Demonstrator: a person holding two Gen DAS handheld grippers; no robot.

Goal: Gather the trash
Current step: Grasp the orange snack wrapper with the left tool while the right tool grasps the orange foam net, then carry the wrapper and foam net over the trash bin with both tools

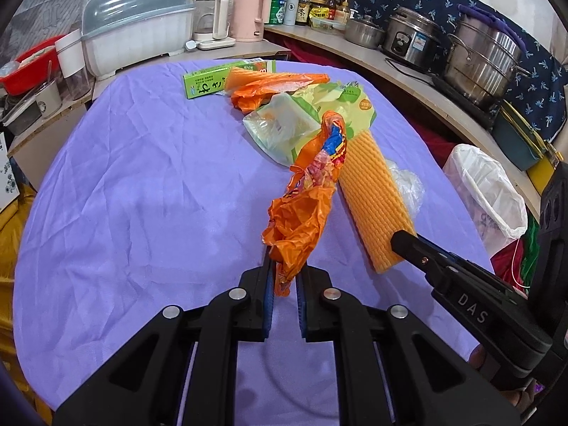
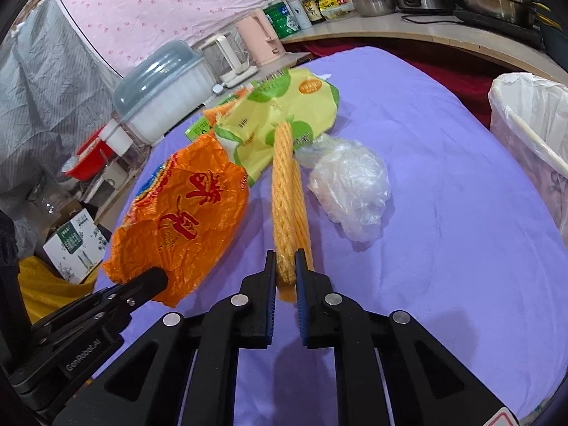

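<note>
My left tool (image 1: 284,277) clamps orange bag (image 1: 298,220) | my right tool (image 2: 285,269) clamps yellow foam net (image 2: 287,191) | lift both clear, carry to bin (image 2: 532,135) off desk's right edge.

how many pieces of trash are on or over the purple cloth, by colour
orange plastic bags: 2
orange foam nets: 2
yellow-green wrapper: 1
green box: 1
clear plastic bags: 2
total: 8
</note>
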